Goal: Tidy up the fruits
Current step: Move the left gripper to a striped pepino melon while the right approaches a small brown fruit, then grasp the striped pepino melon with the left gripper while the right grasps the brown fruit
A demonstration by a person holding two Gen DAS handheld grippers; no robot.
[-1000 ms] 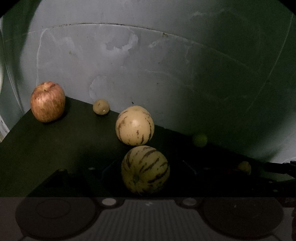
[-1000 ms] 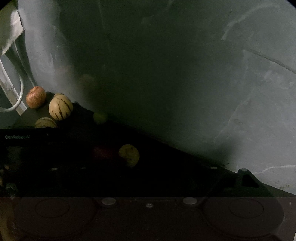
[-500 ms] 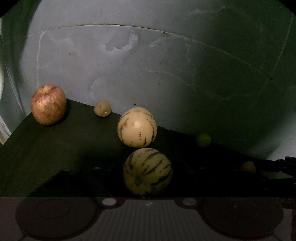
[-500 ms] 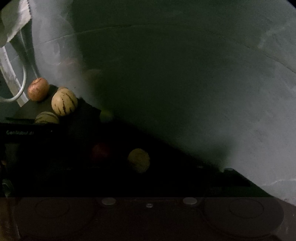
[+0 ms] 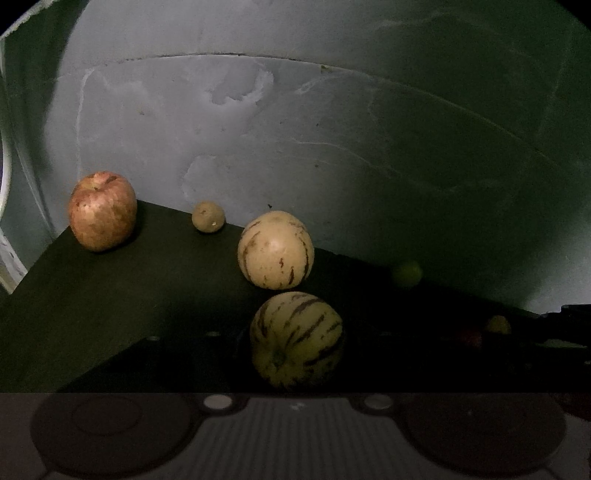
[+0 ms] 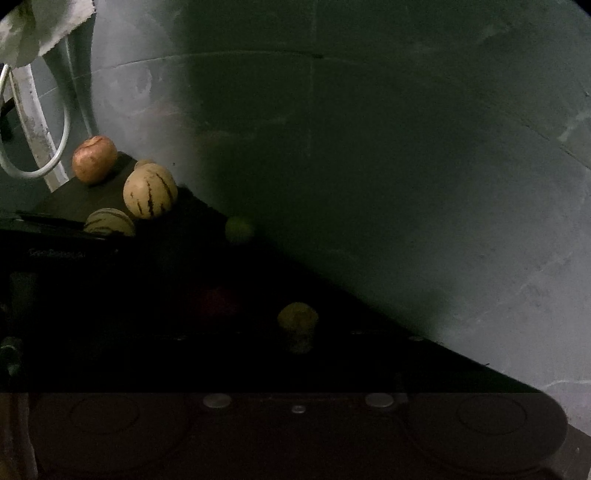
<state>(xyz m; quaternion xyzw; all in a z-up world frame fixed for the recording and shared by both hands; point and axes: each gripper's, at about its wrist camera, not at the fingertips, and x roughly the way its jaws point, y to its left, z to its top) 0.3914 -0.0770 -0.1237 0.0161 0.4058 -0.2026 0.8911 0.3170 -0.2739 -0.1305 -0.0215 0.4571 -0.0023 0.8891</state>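
Observation:
In the left wrist view a red apple (image 5: 102, 211) stands at the far left of a dark table (image 5: 110, 295). A small brown fruit (image 5: 208, 216) sits by the wall. Two striped cream melons sit in the middle, one farther (image 5: 275, 249) and one nearer (image 5: 296, 339), just ahead of my left gripper. A green fruit (image 5: 407, 273), a yellow fruit (image 5: 498, 325) and a dim red fruit (image 5: 471, 338) lie to the right. In the right wrist view the yellow fruit (image 6: 297, 318) lies just ahead, the red fruit (image 6: 216, 301) to its left. Both grippers' fingers are lost in the dark.
A grey cracked wall (image 5: 295, 129) runs close behind the table. In the right wrist view a white metal loop (image 6: 55, 147) and a cloth (image 6: 37, 26) hang at the far left, past the table's end. The left gripper's body (image 6: 55, 254) crosses that view's left side.
The right wrist view has shifted, so the yellow and red fruits sit farther right and lower in it. The left view has barely moved; the nearer melon sits slightly lower.

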